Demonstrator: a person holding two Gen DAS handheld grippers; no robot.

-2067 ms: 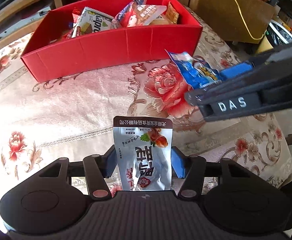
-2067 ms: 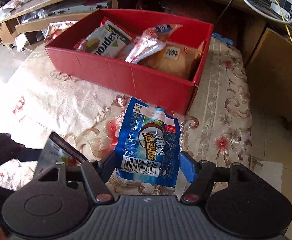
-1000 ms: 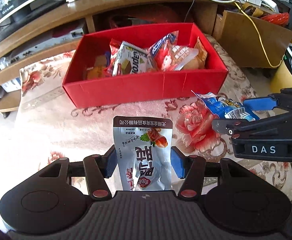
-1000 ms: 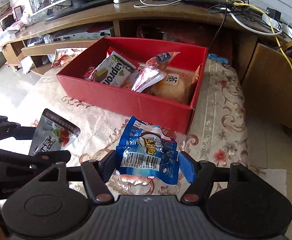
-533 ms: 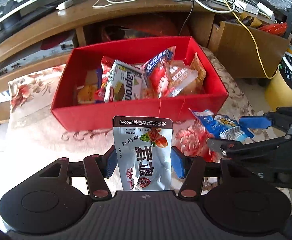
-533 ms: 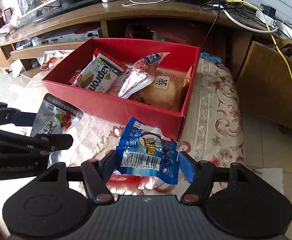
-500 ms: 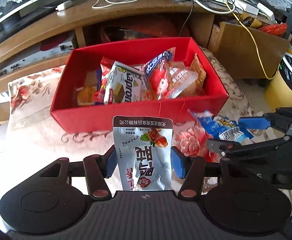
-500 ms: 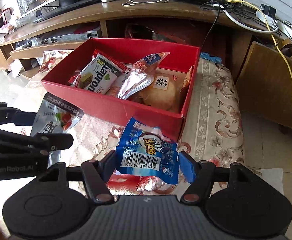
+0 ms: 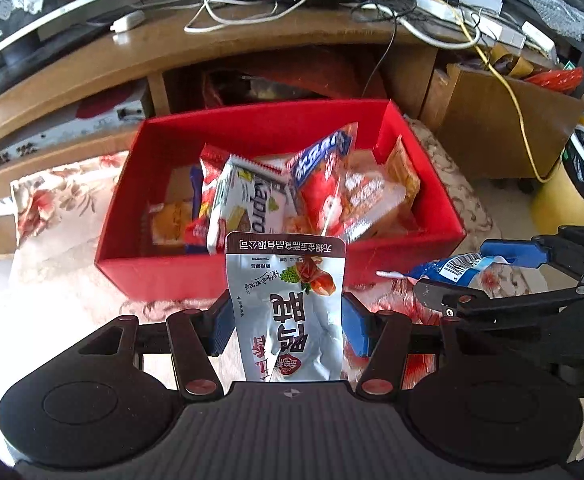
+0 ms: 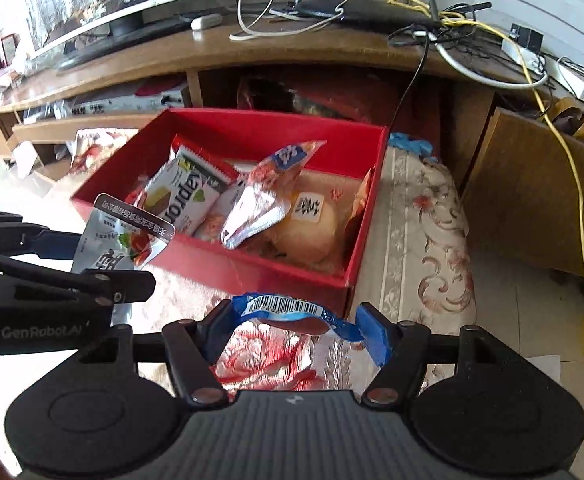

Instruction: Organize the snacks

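Note:
My left gripper (image 9: 286,322) is shut on a silver snack pouch (image 9: 288,304) with a brown top band, held just in front of the near wall of the red box (image 9: 164,280). The pouch also shows in the right wrist view (image 10: 120,240). My right gripper (image 10: 293,330) is shut on a blue snack packet (image 10: 292,312), now tilted nearly edge-on, near the red box's (image 10: 292,276) front right corner. The packet (image 9: 451,268) and right gripper show at the right of the left wrist view. The box holds several snacks, among them a white Kapron wafer pack (image 9: 244,208).
The box sits on a floral cloth (image 10: 423,240) over a low table. Behind it is a wooden TV stand (image 9: 252,52) with cables. A brown cabinet (image 10: 531,188) stands to the right and a yellow bin (image 9: 563,196) at far right.
Both grippers have risen and moved toward the box with their packets. The blue packet has tipped forward to nearly flat. The left gripper now looks down into the box.

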